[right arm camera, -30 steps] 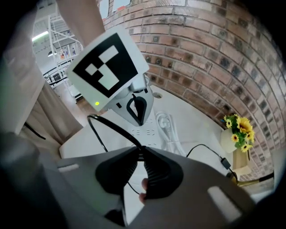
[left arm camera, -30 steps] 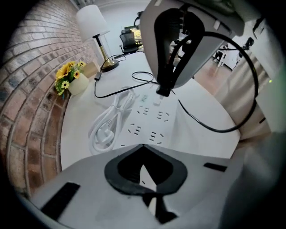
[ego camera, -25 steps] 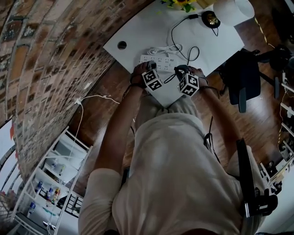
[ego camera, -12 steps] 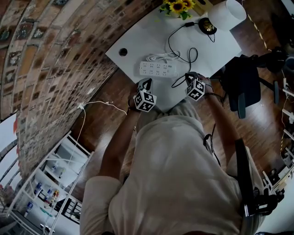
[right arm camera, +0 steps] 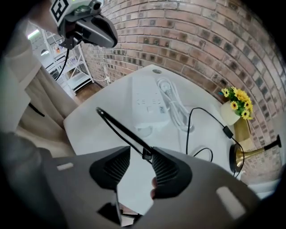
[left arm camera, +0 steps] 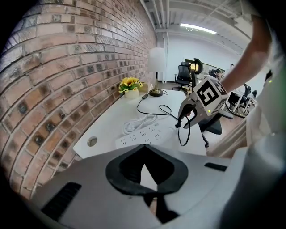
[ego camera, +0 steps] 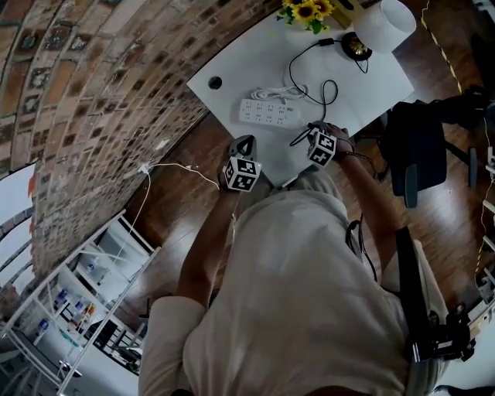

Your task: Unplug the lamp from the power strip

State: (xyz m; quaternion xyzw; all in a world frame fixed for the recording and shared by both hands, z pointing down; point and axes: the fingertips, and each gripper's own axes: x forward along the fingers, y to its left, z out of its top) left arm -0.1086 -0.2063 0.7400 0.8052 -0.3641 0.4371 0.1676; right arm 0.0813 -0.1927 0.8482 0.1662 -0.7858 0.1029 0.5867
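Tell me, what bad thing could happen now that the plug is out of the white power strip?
The right gripper has just been opening its jaws, and the black cord lies loose between them, so it might slip out and drop over the near edge of the table. If it falls, it could tug the lamp, which stands at the table's far corner beside the flowers.
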